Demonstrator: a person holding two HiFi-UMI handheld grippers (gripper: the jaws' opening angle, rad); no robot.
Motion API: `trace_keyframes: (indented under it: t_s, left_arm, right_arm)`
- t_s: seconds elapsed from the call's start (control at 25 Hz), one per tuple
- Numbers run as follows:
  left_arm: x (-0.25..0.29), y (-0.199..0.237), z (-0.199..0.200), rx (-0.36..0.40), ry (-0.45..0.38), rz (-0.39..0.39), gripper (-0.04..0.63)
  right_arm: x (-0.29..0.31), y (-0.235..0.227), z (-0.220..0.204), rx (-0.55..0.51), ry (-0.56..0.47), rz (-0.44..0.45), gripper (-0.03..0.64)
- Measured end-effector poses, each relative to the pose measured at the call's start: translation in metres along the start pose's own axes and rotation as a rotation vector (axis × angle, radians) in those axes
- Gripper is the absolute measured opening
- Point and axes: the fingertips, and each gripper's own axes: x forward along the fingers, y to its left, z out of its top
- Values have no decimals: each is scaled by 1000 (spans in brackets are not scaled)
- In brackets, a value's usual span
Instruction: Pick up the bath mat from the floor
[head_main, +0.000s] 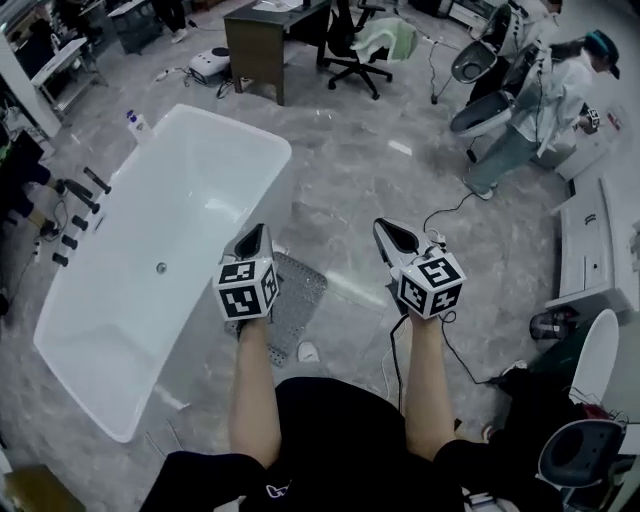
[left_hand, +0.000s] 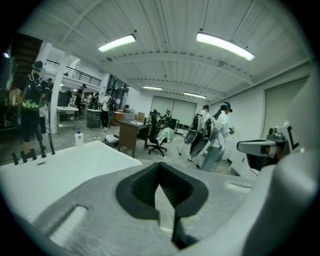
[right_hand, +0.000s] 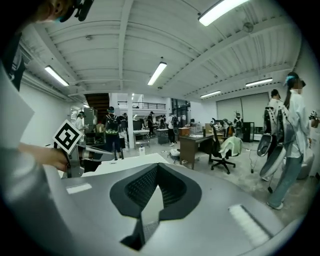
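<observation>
In the head view, the grey perforated bath mat (head_main: 302, 296) lies flat on the marble floor against the right side of the white bathtub (head_main: 215, 150). My left gripper (head_main: 262, 233) hovers above the mat's left part and hides some of it. Its jaws are shut and empty. The right gripper (head_main: 383, 226) is held beside it over bare floor to the right of the mat, also shut with nothing in it. In the left gripper view, the left gripper (left_hand: 160, 172) points across the room over the tub (left_hand: 60, 170). The right gripper (right_hand: 157, 169) does the same in its own view.
A brown desk (head_main: 277, 38) and a black office chair (head_main: 352, 45) stand beyond the tub. A person (head_main: 545, 105) works by toilet bowls at the upper right. White toilets (head_main: 590, 255) line the right side. A black cable (head_main: 445, 215) runs over the floor.
</observation>
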Motion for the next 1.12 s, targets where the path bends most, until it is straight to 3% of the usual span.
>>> trace_keyframes:
  t_s: [0.32,0.56,0.8,0.96,1.12]
  left_arm:
    - [-35,117,18,-152,-123,228,-2]
    - [-73,182,-1,-260,-177,375,-2]
    - [-104,201,-18,-296,-198,472,-2]
    - [-133,220,-27,-343,-216,579,-2]
    - [-155,216,-6,-300,-248,660,-2]
  right_arm:
    - [110,75,47,-132,-5,236,8]
    - [156,134,49,-289,31,297,8]
    - [177,166,45,-311,30,396,8]
    - [195,190,53,-312,3,466,8]
    - [207,207,72,-294,-52,549,8]
